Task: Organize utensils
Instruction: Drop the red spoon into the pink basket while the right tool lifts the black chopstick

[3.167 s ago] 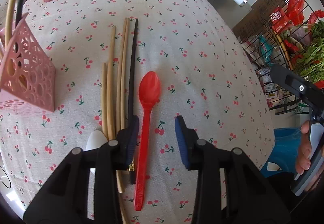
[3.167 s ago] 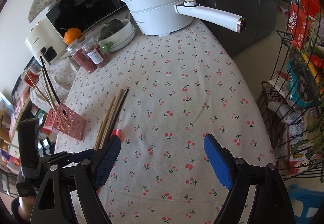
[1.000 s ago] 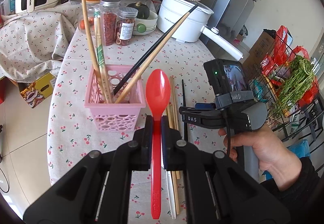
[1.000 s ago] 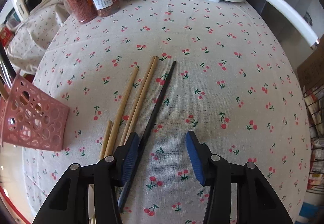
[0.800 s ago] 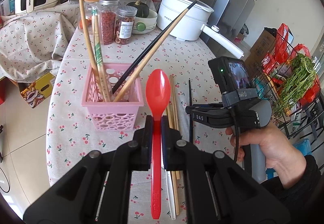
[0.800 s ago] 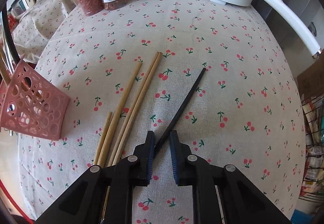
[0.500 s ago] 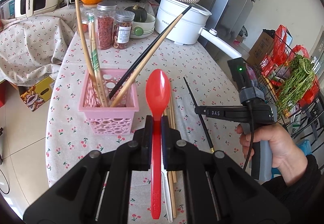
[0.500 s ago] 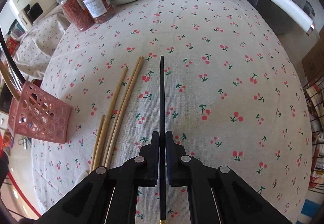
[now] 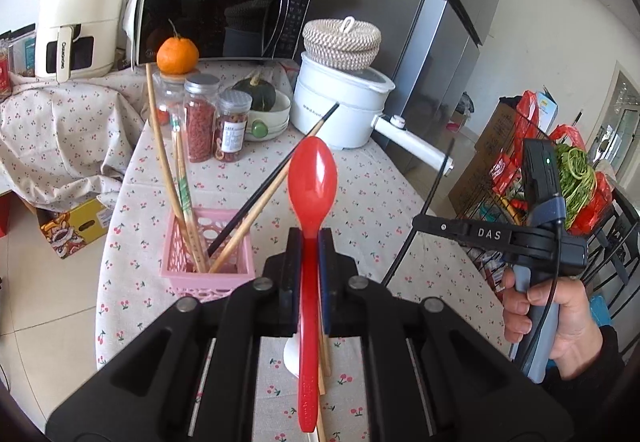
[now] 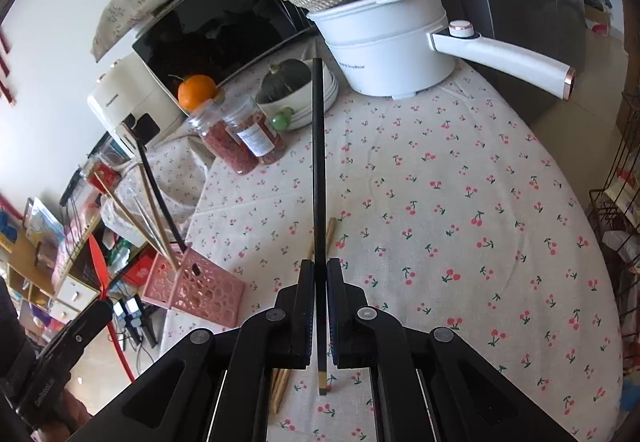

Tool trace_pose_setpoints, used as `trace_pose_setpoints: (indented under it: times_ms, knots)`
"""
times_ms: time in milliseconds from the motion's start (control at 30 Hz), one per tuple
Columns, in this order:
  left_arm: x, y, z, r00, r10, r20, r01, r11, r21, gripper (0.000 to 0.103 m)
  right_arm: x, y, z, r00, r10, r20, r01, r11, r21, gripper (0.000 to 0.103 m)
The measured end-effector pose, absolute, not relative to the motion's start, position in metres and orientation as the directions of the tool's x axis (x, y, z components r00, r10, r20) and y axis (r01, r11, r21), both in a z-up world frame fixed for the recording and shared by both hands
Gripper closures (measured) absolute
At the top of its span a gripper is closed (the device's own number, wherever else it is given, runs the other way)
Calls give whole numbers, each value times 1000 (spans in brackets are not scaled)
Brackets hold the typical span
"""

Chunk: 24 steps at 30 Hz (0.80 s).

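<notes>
A red plastic spoon [image 9: 311,178] is clamped by its handle between the closed jaws of the left tool [image 9: 309,262], with the bowl pointing forward and up and the handle end trailing back under the tool. The spoon is held clear of the tabletop [image 9: 360,202], which is covered by a cherry-print cloth. Just ahead and to the left in the left wrist view, a pink perforated basket [image 9: 208,262] stands on the cloth; several wooden chopsticks and 1 black chopstick [image 9: 276,178] lean out of it at different angles.

A black chopstick [image 10: 318,162] is gripped between the closed jaws of the right tool [image 10: 319,306]; it runs straight forward from the jaws, and its short rear end with a gold tip hangs below them. It is lifted off the cloth. In the left wrist view the same tool [image 9: 440,226] is seen at the right, held by a hand [image 9: 560,318] in a dark sleeve, with the chopstick slanting across its tip.

Loose wooden chopsticks [image 10: 329,232] lie on the cloth beneath the right tool. A white spoon [image 9: 291,356] is partly hidden under the left tool.

At the far end of the tabletop a white pot with a long handle [image 10: 392,42], 2 jars of red contents [image 10: 244,142] and an orange [image 9: 177,56] are seen
</notes>
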<state>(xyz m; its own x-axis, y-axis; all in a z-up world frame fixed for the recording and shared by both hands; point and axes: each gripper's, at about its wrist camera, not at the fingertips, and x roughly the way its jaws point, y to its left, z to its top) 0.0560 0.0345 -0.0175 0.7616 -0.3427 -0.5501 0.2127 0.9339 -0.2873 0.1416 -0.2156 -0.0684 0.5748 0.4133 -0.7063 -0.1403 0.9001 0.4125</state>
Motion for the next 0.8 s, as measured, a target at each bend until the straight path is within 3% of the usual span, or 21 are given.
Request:
trace_pose_setpoints:
  times_ms: [200,333,467,800]
  knots:
    - [50,54,9,896,-286,-341,183,935,-302,94,125,-216,-37,662,420,-621,-184,894,409,97]
    - [65,67,5,948,-190,-255,108,946,-306,94,119,-212,-24,703,399,-589,-206,907,368,97]
    - [78,72,-5,972,-104,-209,43,960,-276,94,116,-205,-22,686,394,-612,-222,914,340,97]
    - [101,73,-26,978,26,-205,-78,966,-247,94,104,-192,-23,656,412,-633,-262,910,321,97]
